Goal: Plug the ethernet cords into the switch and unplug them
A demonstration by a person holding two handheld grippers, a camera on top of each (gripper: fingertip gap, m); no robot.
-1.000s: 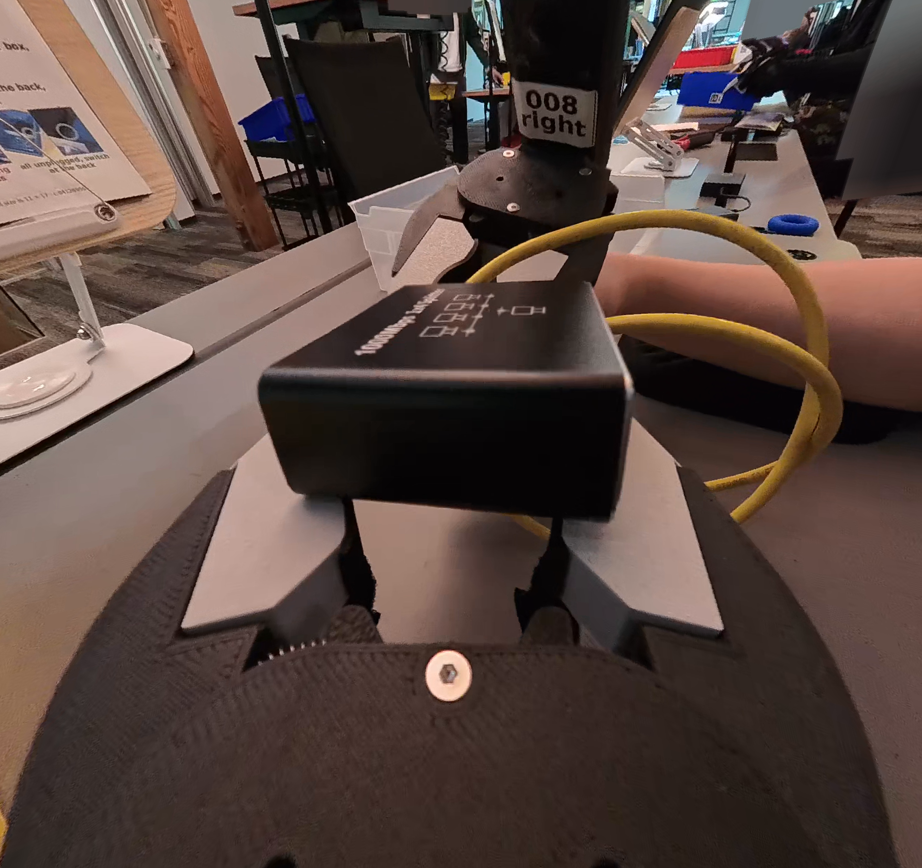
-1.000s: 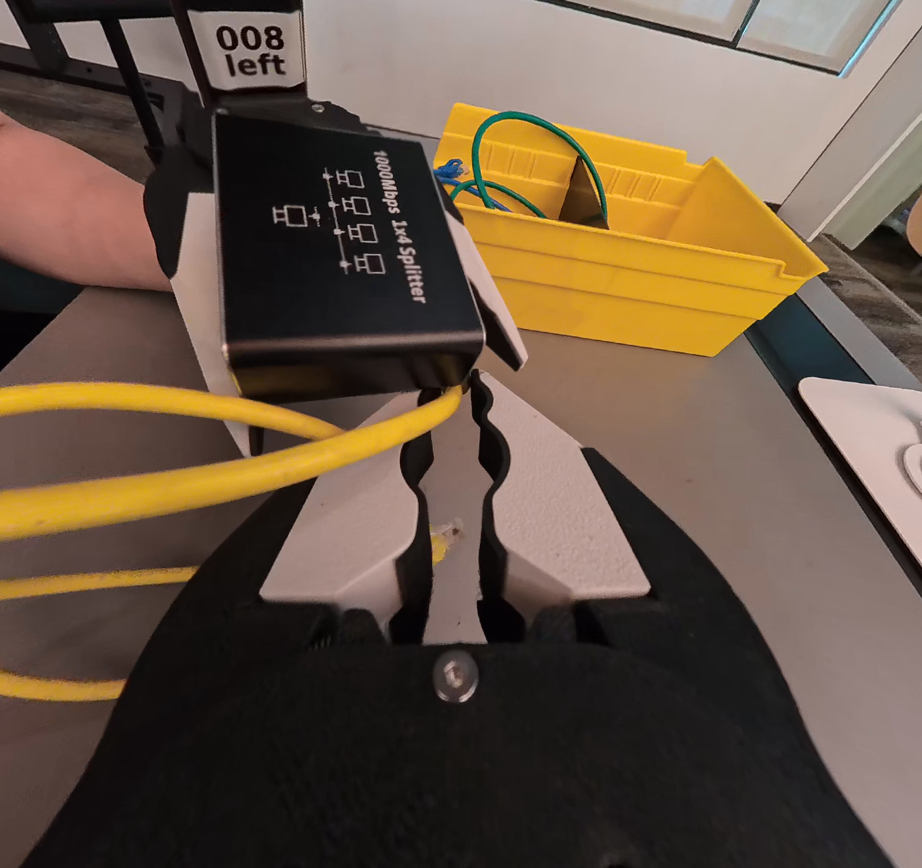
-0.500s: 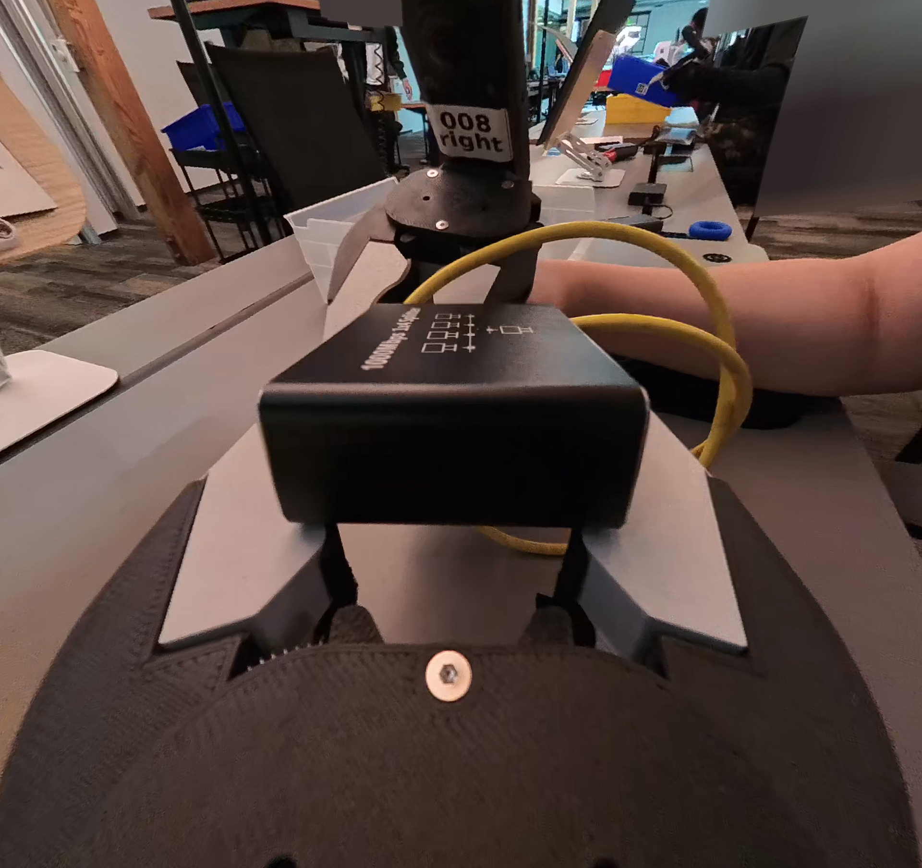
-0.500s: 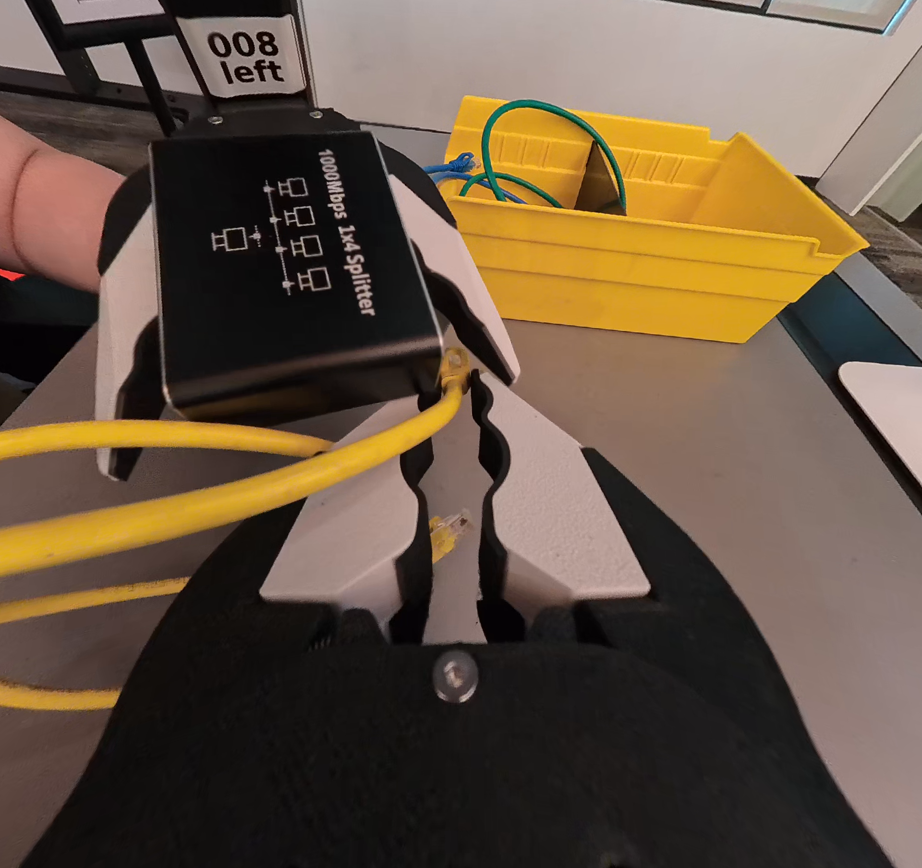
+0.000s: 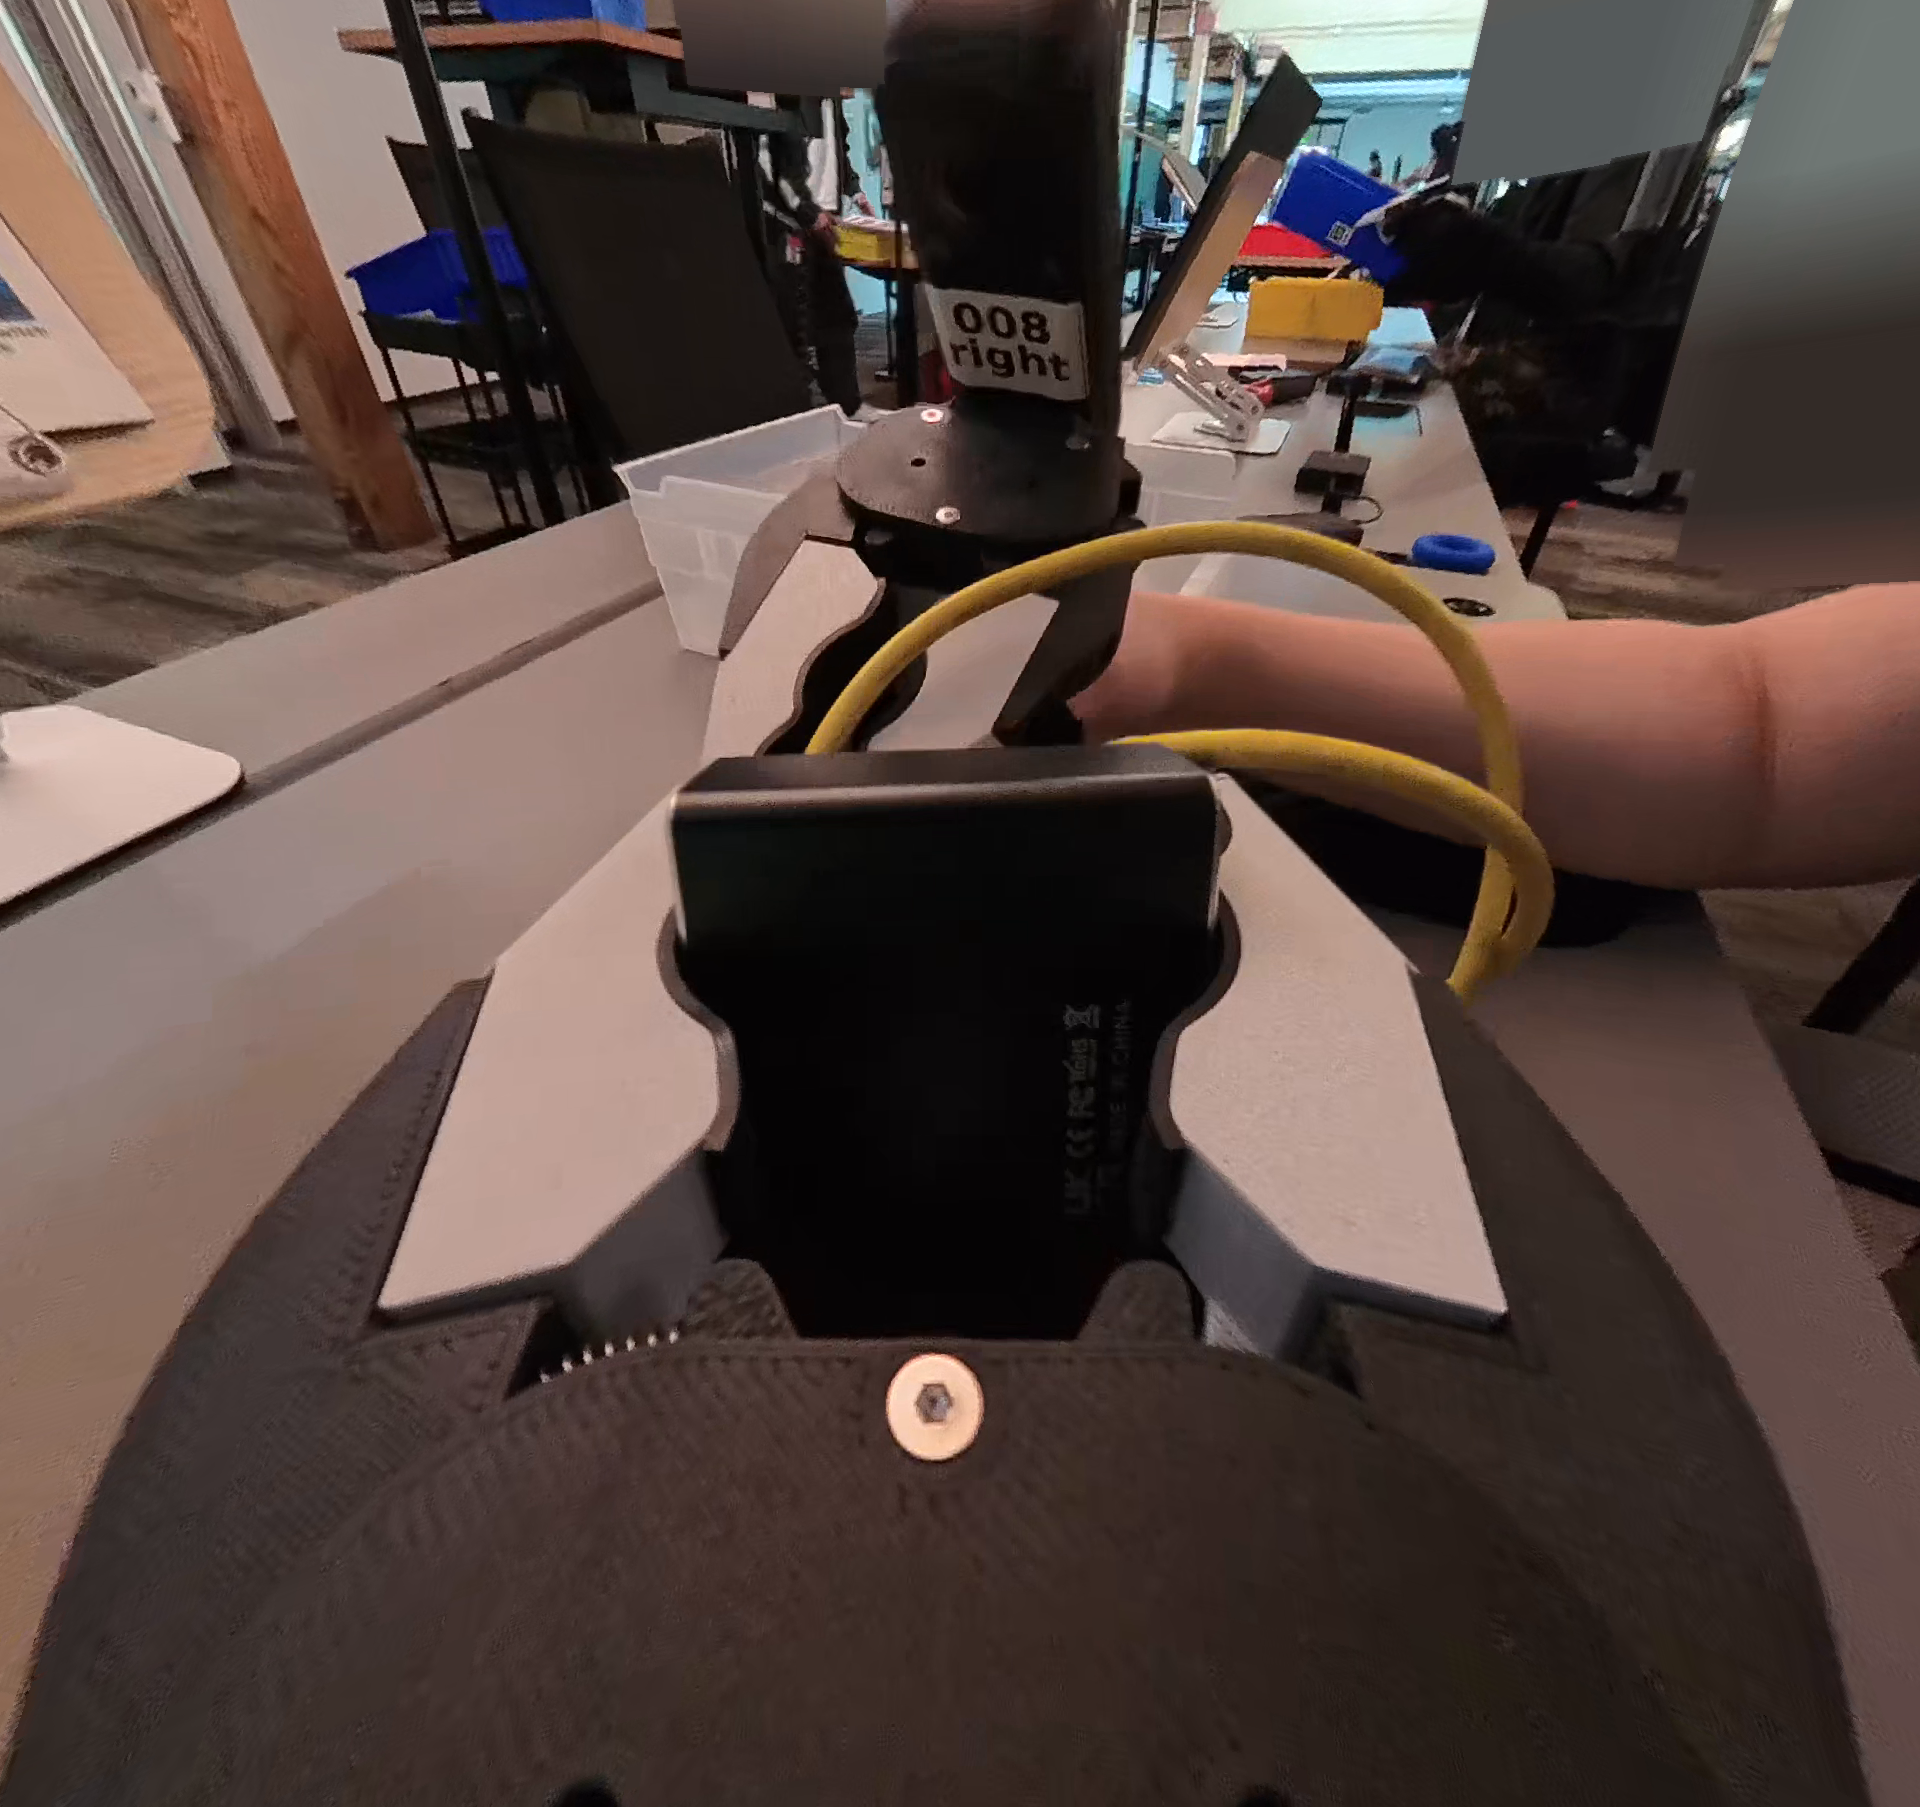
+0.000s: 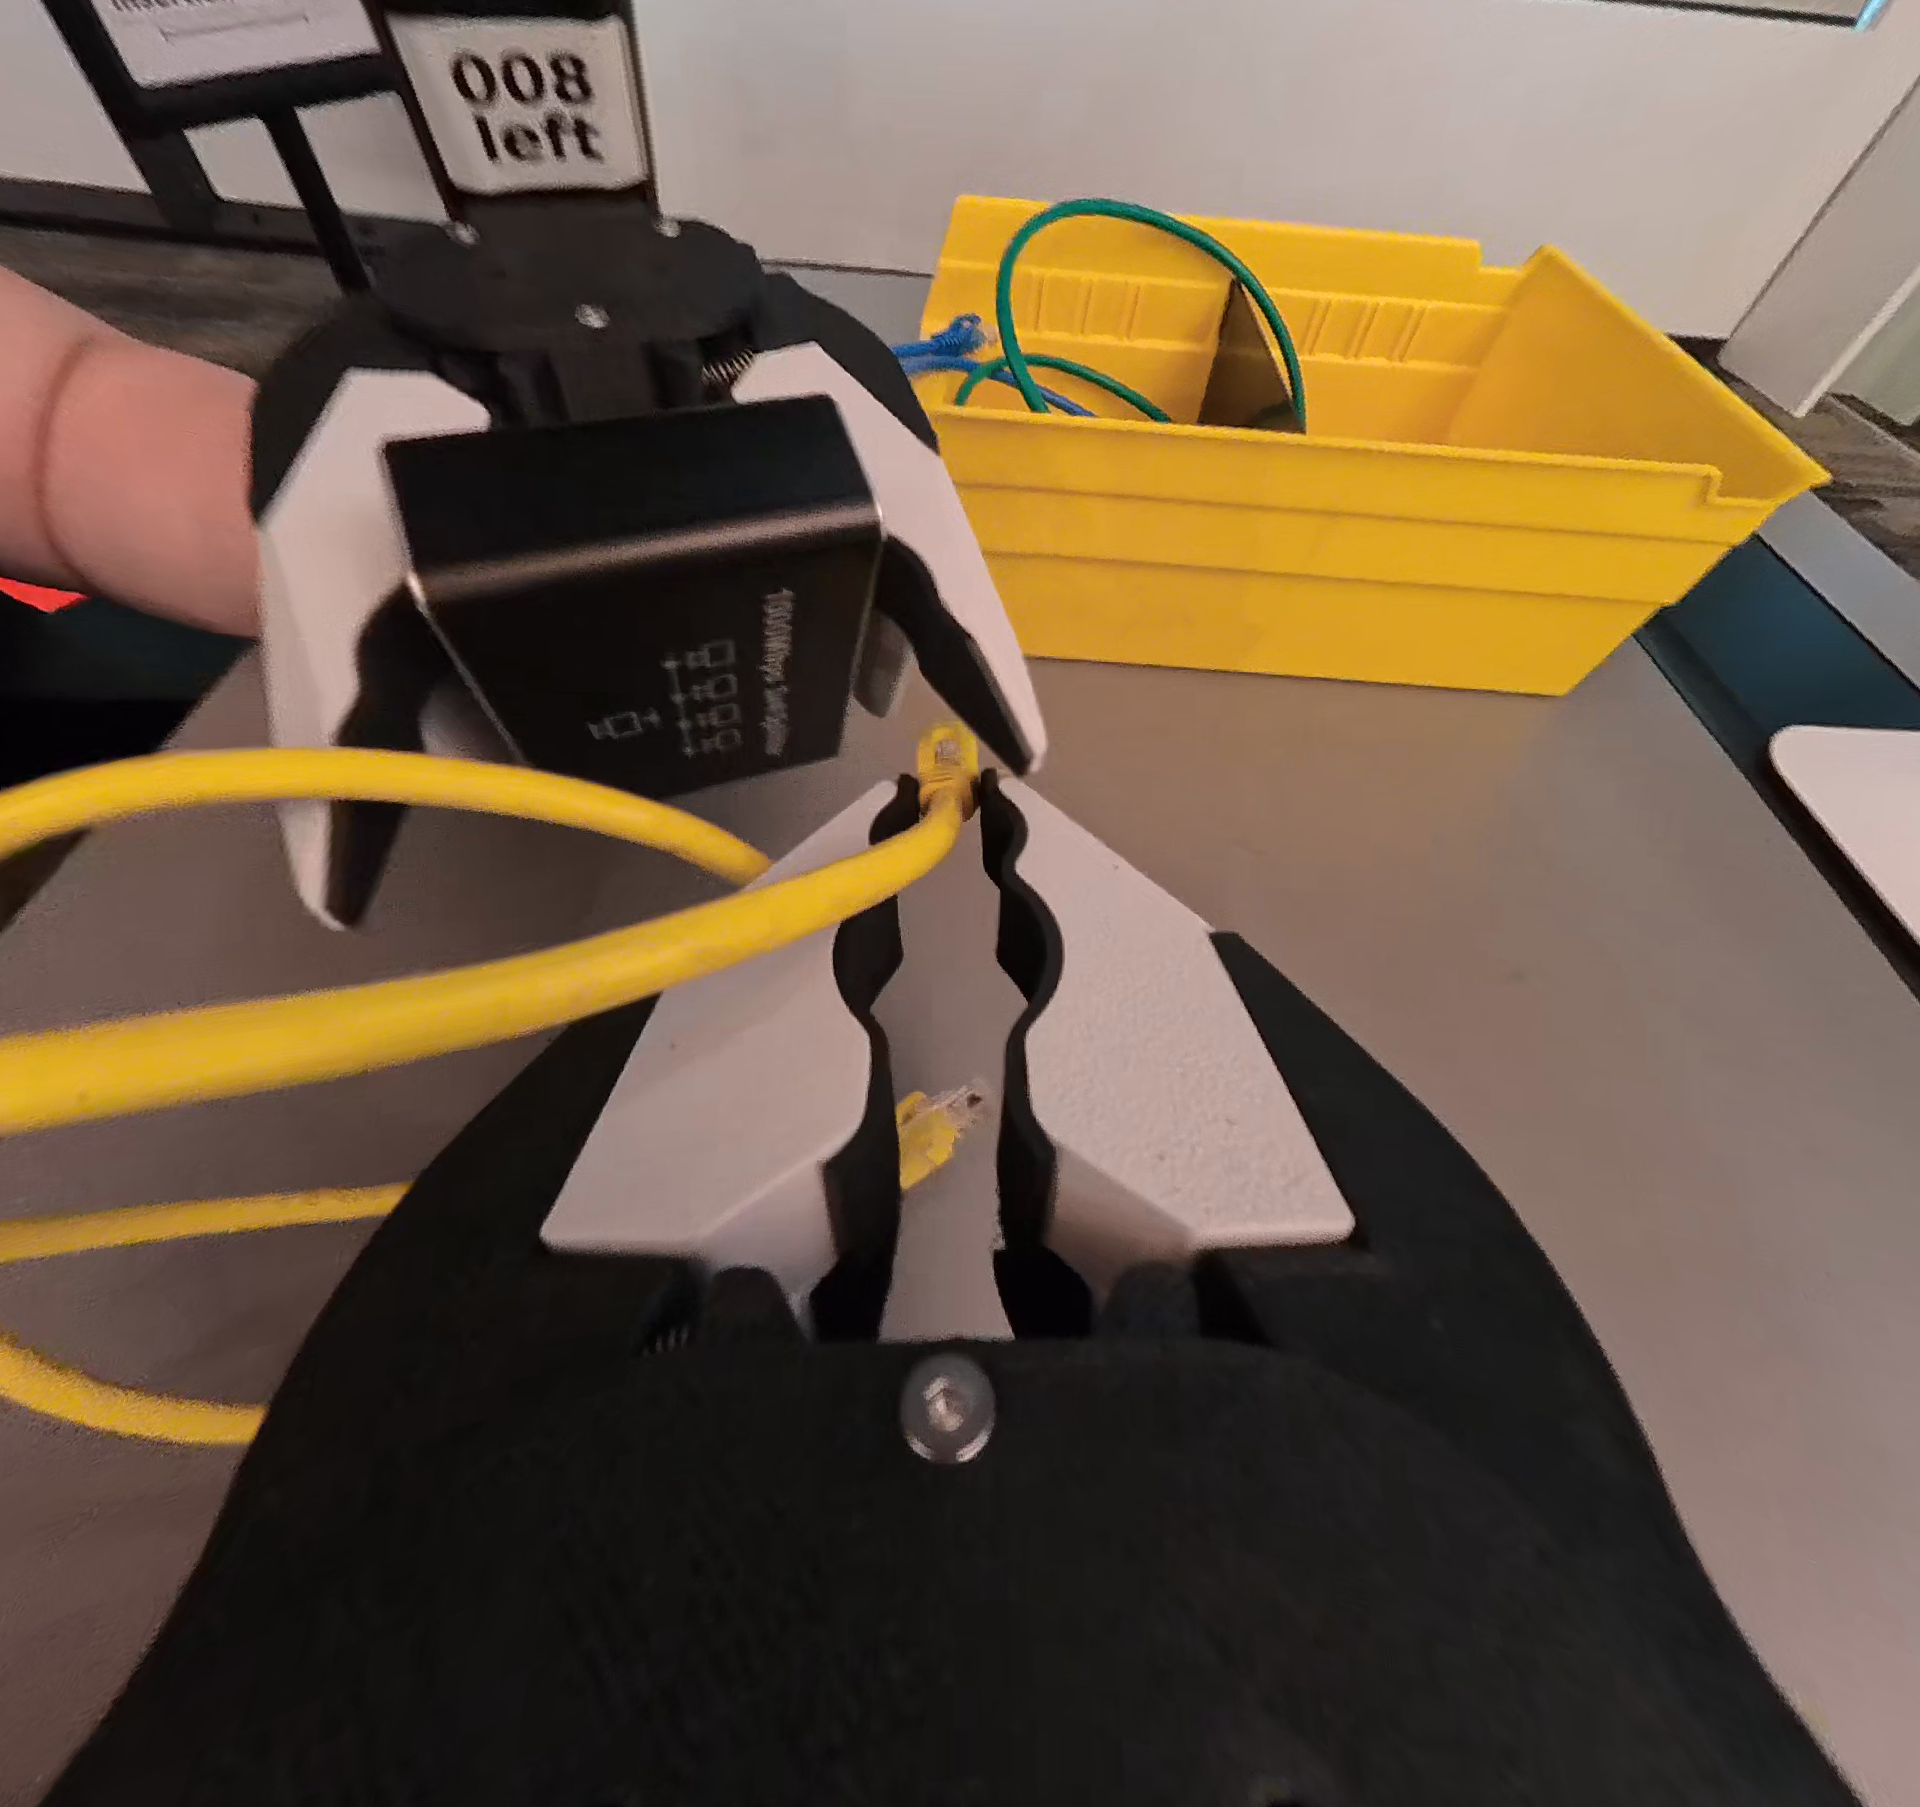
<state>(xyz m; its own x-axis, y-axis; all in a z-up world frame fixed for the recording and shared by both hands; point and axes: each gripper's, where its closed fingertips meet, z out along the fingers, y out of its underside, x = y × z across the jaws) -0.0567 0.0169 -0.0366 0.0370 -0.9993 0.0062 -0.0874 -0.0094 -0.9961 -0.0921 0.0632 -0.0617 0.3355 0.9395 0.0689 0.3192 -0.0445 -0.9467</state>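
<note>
The left gripper [image 5: 940, 936] clamps the black switch [image 5: 935, 1009] between its two fingers, the box tipped so its underside faces the left wrist camera and its printed top faces down toward the right gripper [image 6: 961, 791]; from the right wrist view the switch [image 6: 634, 594] hangs above the grey table [image 6: 1403, 874], its port side not visible in either view; the right gripper is nearly closed, pinching the yellow ethernet cord [image 6: 468, 1009] just behind its plug [image 6: 943, 755], which pokes out past the fingertips and sits just beside the lower corner of the switch, apart from it; the cord's other plug [image 6: 935, 1123] lies loose on the table under the gripper's fingers, and the rest of the cord loops off to the left; a yellow bin [image 6: 1351, 552] holding a green cord [image 6: 1143, 303] and a blue one [image 6: 951, 344] stands well apart at the back.

The likely trouble is alignment: with the ports hidden, the plug may meet the switch's metal edge instead of a socket and slip or twist in the narrow pinch; the stiff loop of cord could also pull the plug sideways; a hard push might rock the tilted switch in the left gripper's hold, since only its side walls are gripped.
</note>
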